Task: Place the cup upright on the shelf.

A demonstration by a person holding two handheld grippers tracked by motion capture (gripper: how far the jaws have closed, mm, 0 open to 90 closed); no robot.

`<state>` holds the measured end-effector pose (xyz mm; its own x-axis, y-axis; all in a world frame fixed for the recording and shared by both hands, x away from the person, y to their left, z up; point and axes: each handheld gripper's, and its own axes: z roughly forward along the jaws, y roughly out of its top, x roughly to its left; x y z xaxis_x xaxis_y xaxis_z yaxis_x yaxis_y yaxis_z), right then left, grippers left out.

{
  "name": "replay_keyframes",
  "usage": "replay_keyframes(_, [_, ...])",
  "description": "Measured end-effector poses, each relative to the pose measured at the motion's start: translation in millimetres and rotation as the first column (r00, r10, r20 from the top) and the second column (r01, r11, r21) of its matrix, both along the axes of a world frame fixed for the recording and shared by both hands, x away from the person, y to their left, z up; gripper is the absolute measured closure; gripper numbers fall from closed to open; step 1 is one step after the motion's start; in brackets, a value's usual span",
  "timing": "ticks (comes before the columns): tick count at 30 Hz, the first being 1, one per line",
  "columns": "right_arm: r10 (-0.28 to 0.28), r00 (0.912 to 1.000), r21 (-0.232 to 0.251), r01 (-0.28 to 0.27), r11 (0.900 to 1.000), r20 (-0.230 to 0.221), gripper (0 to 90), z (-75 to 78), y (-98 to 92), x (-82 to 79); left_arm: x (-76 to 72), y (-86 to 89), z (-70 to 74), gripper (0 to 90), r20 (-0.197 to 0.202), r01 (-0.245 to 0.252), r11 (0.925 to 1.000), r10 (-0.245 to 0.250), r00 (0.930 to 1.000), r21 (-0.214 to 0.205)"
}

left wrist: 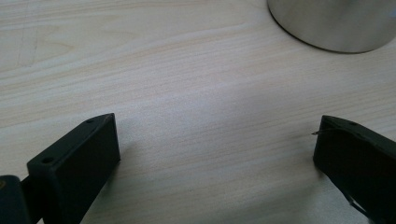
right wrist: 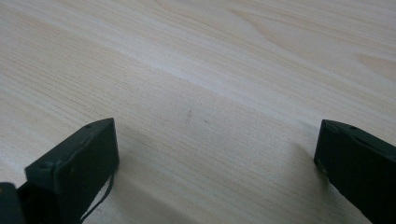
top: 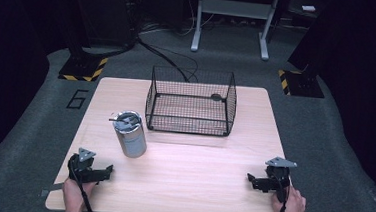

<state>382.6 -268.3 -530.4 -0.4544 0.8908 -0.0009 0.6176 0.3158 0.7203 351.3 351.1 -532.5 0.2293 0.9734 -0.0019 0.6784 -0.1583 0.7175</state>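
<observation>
Pale wood table is seen carrying a steel tumbler just beyond and right of the left gripper, whose jaws are spread wide with nothing between them. The right gripper is rested at the near right, equally spread and empty, well apart from the tumbler. A black wire basket is placed at the far middle.

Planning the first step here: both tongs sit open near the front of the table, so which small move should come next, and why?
Probably ease the left tongs forward toward the metal can. They are open with nothing between the jaws, and the can's base shows just ahead in the left gripper view. The wire basket behind it looks empty, a likely destination. The right tongs are farther from the can.
</observation>
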Motion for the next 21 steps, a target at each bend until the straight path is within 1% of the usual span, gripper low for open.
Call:
replay_keyframes(1, [-0.001,1.0,0.003,0.001,1.0,-0.003,0.0,0.2,0.2,-0.1,0.4,0.1,-0.2,0.4,0.006,0.001,1.0,-0.001,1.0,0.003])
replay_keyframes(8, [0.003,1.0,0.001,-0.003,1.0,0.001,0.0,0.1,0.0,0.3,-0.1,-0.6,-0.1,0.4,0.01,0.001,1.0,-0.001,0.9999,0.008])
replay_keyframes(9, [0.004,1.0,0.0,-0.004,1.0,0.001,0.0,0.2,0.0,0.4,-0.6,-1.2,0.1,0.4,0.009,-0.001,0.9999,0.001,1.0,0.01])
replay_keyframes(11, [0.004,1.0,0.0,-0.004,1.0,0.002,0.0,0.1,0.1,0.3,-0.3,-0.4,0.0,0.2,-0.001,-0.005,1.0,0.005,1.0,0.0])
replay_keyframes(17, [0.009,1.0,0.001,-0.009,1.0,0.0,0.0,0.2,-0.2,0.8,-0.1,-0.2,0.2,0.0,-0.003,-0.003,1.0,0.003,1.0,0.001])
replay_keyframes(18, [0.012,0.9999,0.001,-0.012,0.9999,-0.001,0.0,0.3,-0.4,1.0,0.6,-1.0,-0.3,0.0,0.004,-0.008,0.9998,0.008,1.0,-0.016])
replay_keyframes(19, [0.013,0.9999,0.001,-0.013,0.9999,-0.001,0.0,0.3,-0.4,1.0,0.5,-0.8,-0.1,0.0,0.001,-0.004,0.9999,0.004,1.0,-0.015])
replay_keyframes(20, [0.012,0.9999,0.001,-0.012,0.9999,-0.002,0.0,0.3,-0.4,1.0,1.1,-1.0,-0.6,0.0,0.013,-0.003,0.9999,0.003,0.9999,-0.013])
replay_keyframes(21, [0.012,0.9999,0.001,-0.012,0.9999,-0.001,0.0,0.3,-0.4,1.0,1.3,-0.8,-0.5,0.0,0.014,0.004,1.0,-0.004,0.9999,-0.009])
